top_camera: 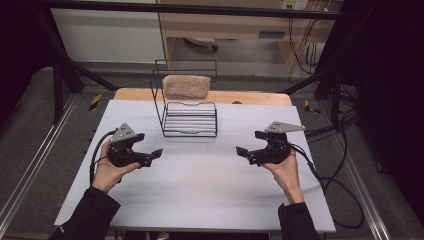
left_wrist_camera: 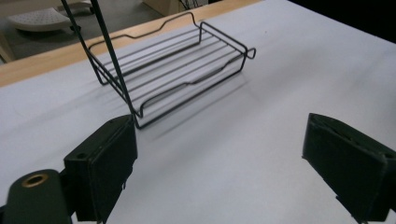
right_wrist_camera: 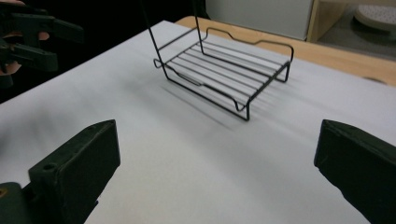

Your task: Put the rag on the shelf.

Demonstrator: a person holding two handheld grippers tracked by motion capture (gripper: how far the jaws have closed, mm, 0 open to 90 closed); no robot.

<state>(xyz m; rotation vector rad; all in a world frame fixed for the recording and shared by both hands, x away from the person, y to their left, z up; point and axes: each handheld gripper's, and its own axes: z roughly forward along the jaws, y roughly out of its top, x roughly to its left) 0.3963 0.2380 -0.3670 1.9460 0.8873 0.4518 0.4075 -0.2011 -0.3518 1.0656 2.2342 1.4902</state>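
left gripper (top_camera: 156,153) and right gripper (top_camera: 242,150), jaws apart and empty, rest on the table (top_camera: 200,185) either side of the wire rack (top_camera: 190,119), nearer than it. risk: a jaw snagging a thin wire would likely tip the rack. lower shelf bare; towel (top_camera: 186,86) draped over its top rail.

Black wire rack (top_camera: 190,119), fuzzy cloth (top_camera: 186,86)

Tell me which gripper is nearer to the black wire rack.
Left, by a small margin. The left gripper sits just off the black wire rack at its near left corner, jaws open. The right gripper lies a bit farther off its near right corner, also open.
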